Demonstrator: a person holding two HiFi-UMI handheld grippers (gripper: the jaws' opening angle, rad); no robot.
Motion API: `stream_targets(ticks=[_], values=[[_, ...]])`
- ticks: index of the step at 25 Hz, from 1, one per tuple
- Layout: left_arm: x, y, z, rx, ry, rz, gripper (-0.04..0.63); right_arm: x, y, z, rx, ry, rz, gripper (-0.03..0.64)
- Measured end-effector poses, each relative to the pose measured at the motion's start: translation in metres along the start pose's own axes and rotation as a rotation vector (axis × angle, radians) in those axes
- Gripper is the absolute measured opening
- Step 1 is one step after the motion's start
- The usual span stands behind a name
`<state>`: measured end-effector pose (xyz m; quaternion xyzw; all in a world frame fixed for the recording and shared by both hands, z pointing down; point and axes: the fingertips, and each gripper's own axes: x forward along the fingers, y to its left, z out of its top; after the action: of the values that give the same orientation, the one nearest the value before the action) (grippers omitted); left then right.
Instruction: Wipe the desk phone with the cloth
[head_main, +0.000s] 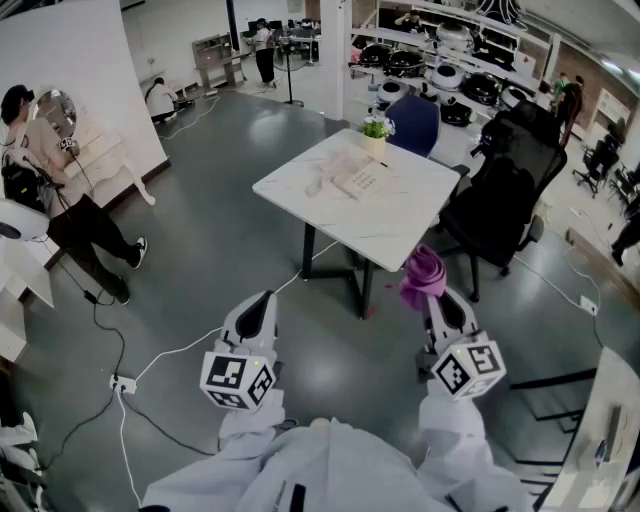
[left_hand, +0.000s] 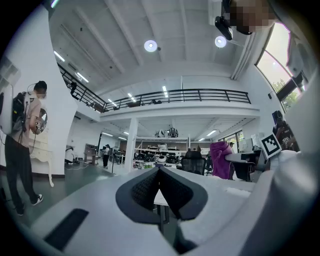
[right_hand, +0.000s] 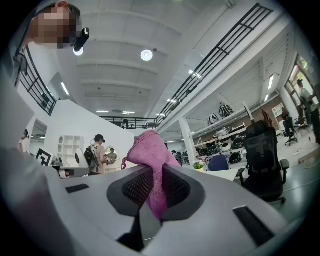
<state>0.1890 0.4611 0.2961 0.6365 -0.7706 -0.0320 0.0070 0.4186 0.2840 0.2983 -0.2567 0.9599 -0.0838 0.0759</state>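
Note:
A pale desk phone lies on the white table ahead of me, well beyond both grippers. My right gripper is held up short of the table's near edge and is shut on a pink cloth. In the right gripper view the cloth stands up out of the right gripper, pinched between its dark pads. My left gripper hangs over the grey floor to the left of the table. The left gripper has its pads together with nothing in them. The cloth also shows at the right of that view.
A small potted plant stands at the table's far corner, with a blue chair behind it. A black office chair is to the table's right. A person stands at the left. Cables and a power strip lie on the floor.

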Motion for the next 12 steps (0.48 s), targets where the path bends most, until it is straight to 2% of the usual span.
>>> stream_targets(ticks=[12], values=[[0.017,-0.012,-0.006,0.001,0.014,0.014,-0.002,0.0,-0.023,-0.002,0.007,0.006,0.008,0.035]])
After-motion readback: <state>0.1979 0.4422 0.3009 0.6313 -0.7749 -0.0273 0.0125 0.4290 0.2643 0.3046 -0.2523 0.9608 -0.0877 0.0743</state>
